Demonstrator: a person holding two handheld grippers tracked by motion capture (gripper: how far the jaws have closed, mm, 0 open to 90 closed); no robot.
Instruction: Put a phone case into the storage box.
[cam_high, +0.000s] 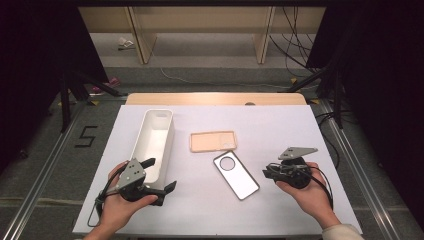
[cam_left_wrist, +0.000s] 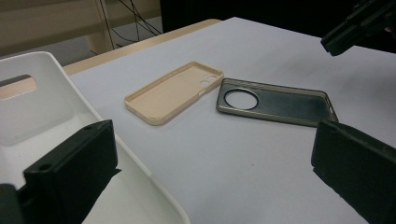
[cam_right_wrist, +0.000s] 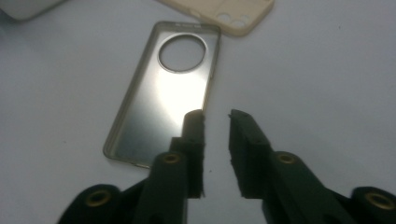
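A beige phone case lies hollow side up at mid-table. Just nearer lies a dark translucent case with a round camera hole. My left gripper is wide open and holds nothing; one jaw hangs over the near end of a long white bin, the other over the table. My right gripper points at the dark case's right edge, its jaws a narrow gap apart with nothing between them.
A white sheet covers the table, whose wooden far edge shows behind it. The white bin looks empty inside. In the left gripper view, the right gripper's jaw tip enters at the top right. Dark stands and cables flank the table.
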